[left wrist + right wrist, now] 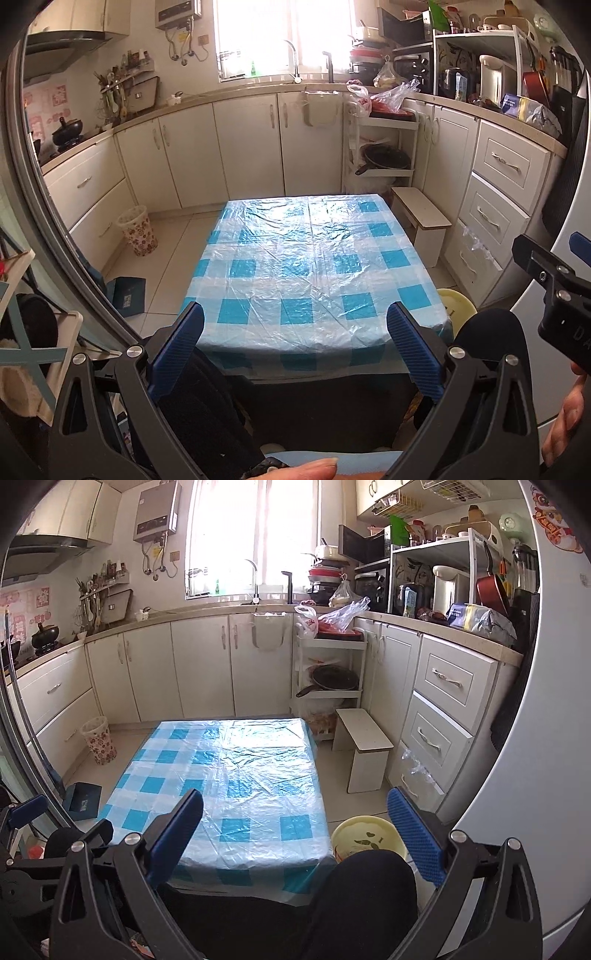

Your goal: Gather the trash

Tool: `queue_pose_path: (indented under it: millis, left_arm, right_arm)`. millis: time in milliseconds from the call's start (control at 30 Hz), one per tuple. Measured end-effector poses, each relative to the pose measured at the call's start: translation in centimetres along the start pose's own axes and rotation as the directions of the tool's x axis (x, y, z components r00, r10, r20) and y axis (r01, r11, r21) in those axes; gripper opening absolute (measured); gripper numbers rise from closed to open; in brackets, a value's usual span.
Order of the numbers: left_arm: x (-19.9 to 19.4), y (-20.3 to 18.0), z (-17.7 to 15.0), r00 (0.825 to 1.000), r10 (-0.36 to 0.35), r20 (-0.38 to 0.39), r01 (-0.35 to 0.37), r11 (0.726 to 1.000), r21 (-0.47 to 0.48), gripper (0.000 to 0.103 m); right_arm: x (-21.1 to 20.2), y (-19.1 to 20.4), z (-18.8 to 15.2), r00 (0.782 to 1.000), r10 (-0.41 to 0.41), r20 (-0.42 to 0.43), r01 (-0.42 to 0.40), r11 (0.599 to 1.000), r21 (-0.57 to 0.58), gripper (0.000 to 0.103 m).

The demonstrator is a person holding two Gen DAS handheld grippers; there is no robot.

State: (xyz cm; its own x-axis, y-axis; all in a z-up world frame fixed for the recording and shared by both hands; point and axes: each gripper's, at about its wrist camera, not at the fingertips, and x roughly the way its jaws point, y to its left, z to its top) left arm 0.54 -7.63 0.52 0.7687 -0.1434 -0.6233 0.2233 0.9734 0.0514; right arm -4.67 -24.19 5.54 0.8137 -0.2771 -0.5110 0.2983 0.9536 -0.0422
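Here we hold the left gripper (295,343) and the right gripper (294,829) low at the near end of a small table (314,258) covered with a blue-and-white checked plastic cloth. Both have their fingers spread wide and nothing between them. We see no loose trash on the cloth. A flowered wastebasket (137,230) stands on the floor left of the table, near the white cabinets (243,147). A yellow stool (364,840) sits just beside the table's near right corner, by a dark-clothed knee (364,890). A white step stool (364,753) stands further back, and plastic bags (341,614) lie on a rack (328,672) in the corner.
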Motion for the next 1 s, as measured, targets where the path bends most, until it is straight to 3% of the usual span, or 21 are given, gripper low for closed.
queue_pose_path:
  millis: [1000]
  left_arm:
    - [-1.7, 0.5, 0.2, 0.999, 0.016, 0.028, -0.015, 1.000, -0.026, 0.095]
  right_arm:
    - [-1.1, 0.4, -0.2, 1.000, 0.011, 0.015, -0.011, 1.000, -0.014, 0.096]
